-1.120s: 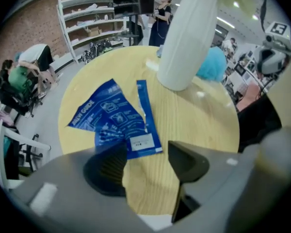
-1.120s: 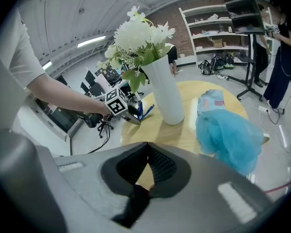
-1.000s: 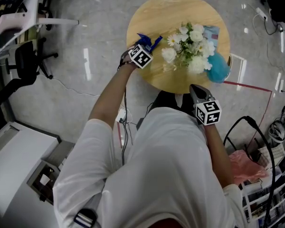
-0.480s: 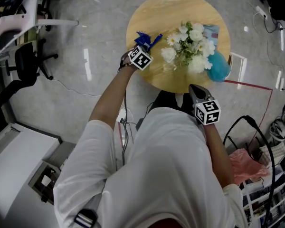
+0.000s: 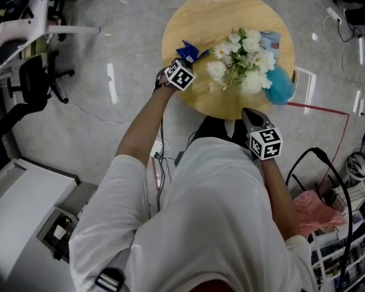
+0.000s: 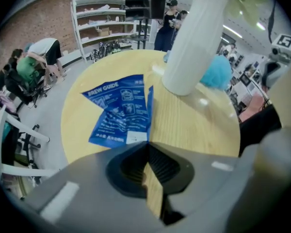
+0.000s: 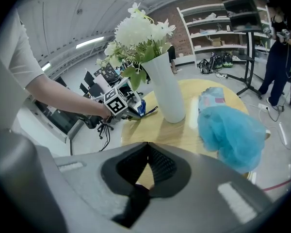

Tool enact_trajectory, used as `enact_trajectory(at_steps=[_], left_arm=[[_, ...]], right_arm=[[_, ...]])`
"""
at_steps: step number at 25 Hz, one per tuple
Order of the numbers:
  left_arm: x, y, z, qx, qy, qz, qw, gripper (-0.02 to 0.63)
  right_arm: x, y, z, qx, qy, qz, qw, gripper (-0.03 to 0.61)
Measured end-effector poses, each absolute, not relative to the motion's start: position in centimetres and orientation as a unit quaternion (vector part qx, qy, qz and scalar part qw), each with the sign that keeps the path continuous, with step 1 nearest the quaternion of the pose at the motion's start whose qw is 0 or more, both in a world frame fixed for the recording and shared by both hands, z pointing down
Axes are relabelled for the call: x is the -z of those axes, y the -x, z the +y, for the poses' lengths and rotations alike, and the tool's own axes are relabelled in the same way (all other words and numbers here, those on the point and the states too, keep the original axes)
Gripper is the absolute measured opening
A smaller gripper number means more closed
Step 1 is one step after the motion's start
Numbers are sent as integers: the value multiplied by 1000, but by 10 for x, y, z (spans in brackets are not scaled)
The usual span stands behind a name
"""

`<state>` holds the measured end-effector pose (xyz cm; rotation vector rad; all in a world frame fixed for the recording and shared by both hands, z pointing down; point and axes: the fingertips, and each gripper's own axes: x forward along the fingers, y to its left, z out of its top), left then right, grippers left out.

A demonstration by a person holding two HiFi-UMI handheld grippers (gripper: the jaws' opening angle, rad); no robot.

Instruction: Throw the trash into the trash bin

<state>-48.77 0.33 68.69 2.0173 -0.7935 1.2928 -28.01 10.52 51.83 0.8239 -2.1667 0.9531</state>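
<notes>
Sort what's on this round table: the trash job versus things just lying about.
Job: blue packet, pinched in the left gripper, whose jaws have just closed.
Lying about: white vase of flowers; teal puff and pale packet, possibly trash too; right gripper, idle and shut.

Creased blue printed packet (image 6: 120,111) lies on wooden table (image 6: 199,125).
</notes>
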Motion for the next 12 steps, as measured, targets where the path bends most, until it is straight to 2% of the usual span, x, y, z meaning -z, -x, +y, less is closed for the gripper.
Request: enact_trajectory(at_steps=[12], left_arm=[[-665,484,12,-470,-768,-320,296,5]], right_arm=[[-514,279,101,-355,-316,-825,305,0]])
